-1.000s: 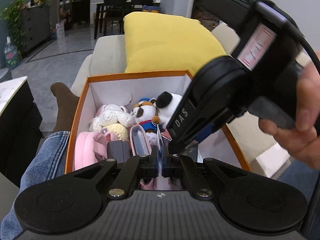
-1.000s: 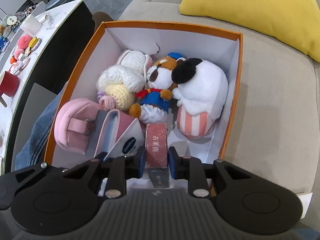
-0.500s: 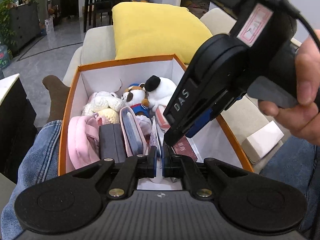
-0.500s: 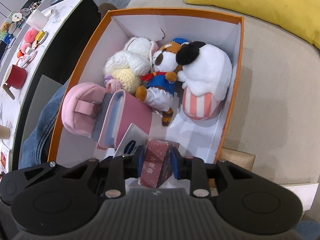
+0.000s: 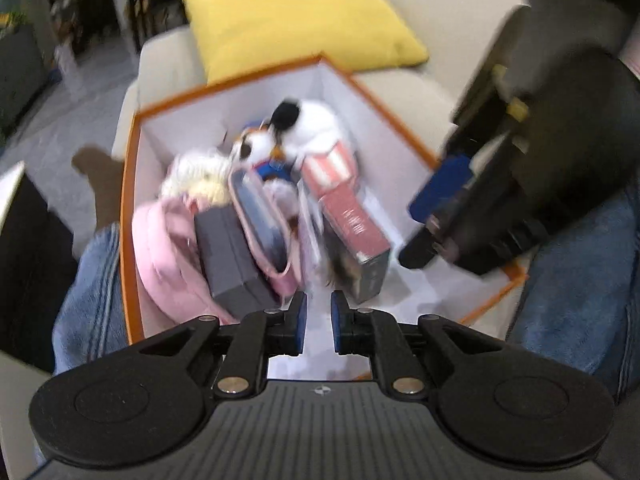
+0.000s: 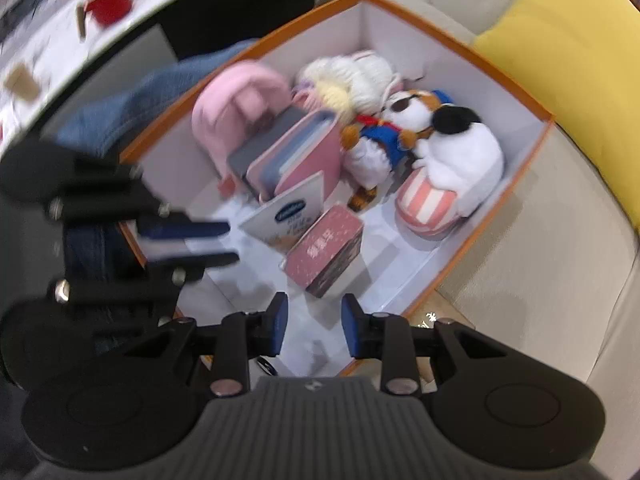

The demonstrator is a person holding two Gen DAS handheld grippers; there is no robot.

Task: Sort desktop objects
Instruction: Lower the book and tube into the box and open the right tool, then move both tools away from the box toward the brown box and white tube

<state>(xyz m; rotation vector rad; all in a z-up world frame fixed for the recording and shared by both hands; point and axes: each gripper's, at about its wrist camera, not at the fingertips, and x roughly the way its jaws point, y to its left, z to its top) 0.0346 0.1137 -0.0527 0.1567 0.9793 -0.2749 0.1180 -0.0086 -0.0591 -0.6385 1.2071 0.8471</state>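
An orange box (image 5: 129, 184) (image 6: 472, 54) with white inside walls holds plush toys (image 6: 456, 152), a pink pouch (image 6: 236, 112), a dark case (image 5: 232, 256), a pink notebook (image 6: 304, 156), a white card (image 6: 292, 210) and a red patterned box (image 5: 352, 220) (image 6: 324, 250). My left gripper (image 5: 318, 326) is open and empty above the box's near end; it also shows in the right wrist view (image 6: 192, 244). My right gripper (image 6: 312, 328) is open and empty just behind the red box; it also shows in the left wrist view (image 5: 432, 228).
The orange box rests on a beige sofa (image 6: 540, 260) beside a yellow cushion (image 5: 296, 16) (image 6: 572, 52). Jeans-clad legs (image 5: 88, 280) flank the box. A white table (image 6: 52, 36) with a red cup (image 6: 108, 6) and small items stands to the left.
Both grippers have opened and pulled back. The red patterned box and the white card now lie loose in the orange box. Both views are motion-blurred.
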